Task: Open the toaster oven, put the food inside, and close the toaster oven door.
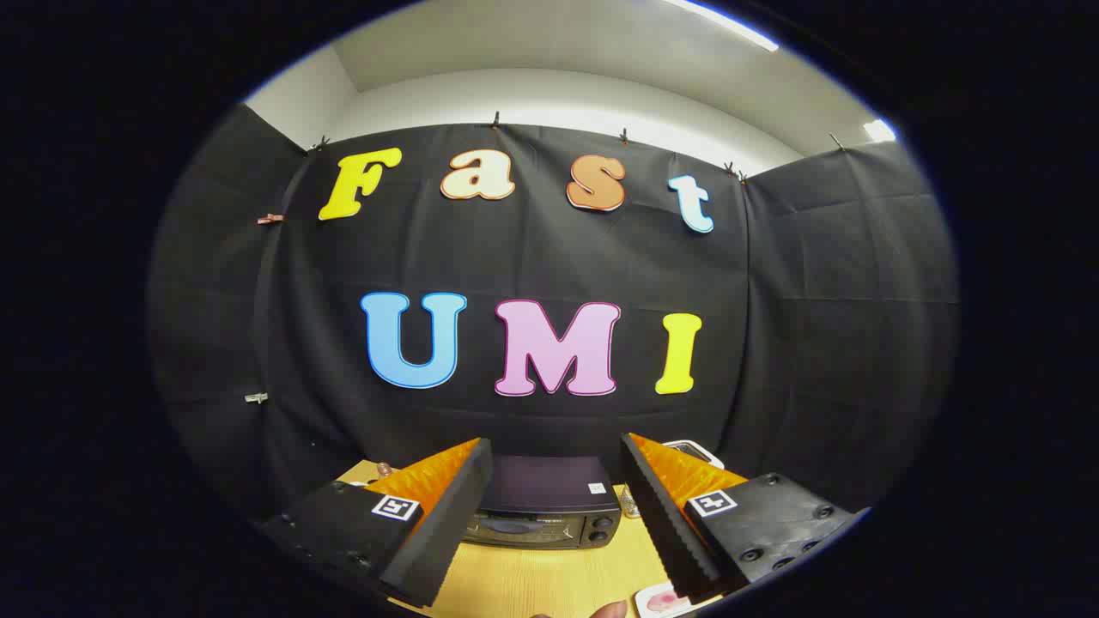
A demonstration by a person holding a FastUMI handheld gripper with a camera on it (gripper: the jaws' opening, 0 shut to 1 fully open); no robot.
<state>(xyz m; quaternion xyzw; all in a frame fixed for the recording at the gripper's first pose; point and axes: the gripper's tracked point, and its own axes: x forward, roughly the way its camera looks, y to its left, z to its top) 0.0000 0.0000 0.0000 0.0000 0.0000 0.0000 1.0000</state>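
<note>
Right down by the fingers, on the wooden table [549,584], sits a small white plate [659,601]. It has something pink on it, maybe the food, but most of the plate is cut off and partly behind the right finger, so it is hard to say what it is. Next to the plate, a little bit of a person's fingertip [611,609] peeks up. The rest of that hand is cut off.

The gripper [556,505] is held up over the table and looks straight ahead at the back wall. Its two fingers are spread wide apart. Nothing is between them and they hold nothing.

A little further on, seen in the gap between the two fingers, stands the toaster oven [547,506]. It is a dark box on the table, close to the black cloth wall [532,257]. Its door is shut. Two round knobs are on the right side of its front. The left part of the oven is hidden behind the left finger, and the window is too dark to see what is inside.

Just right of the oven is a small see-through thing, too tiny to make out. Behind the right finger a white thing [697,450] sticks out, mostly hidden. By the left finger, at the far table edge, is a small brownish thing [384,469], also too small to tell.
</note>
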